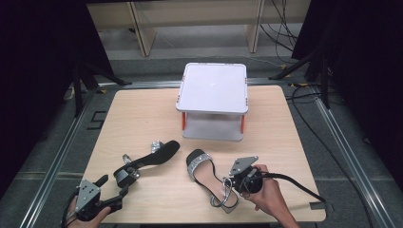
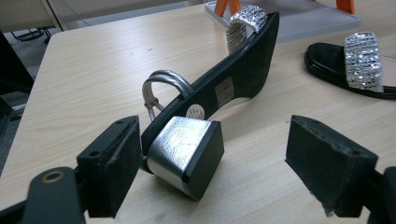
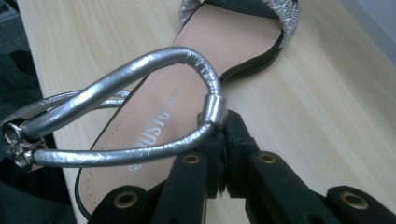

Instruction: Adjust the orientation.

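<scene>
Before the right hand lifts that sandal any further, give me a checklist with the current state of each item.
1. Right gripper shut on the silver ankle strap: ok.
2. Grip deep enough on the strap: cannot tell; only the jaw tips pinch it.
3. Upright sandal free of the tipped sandal: ok, apart.
4. Left gripper open around the silver block heel: ok, not yet clamped.
5. Top of the white two-tier rack bare: ok.

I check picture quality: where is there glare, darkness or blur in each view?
High view: white rack top glares, surroundings dark. Left gripper view: silver heel reflects light, sharp; far table soft. Right gripper view: silver strap shines; toe band slightly blurred.
</scene>
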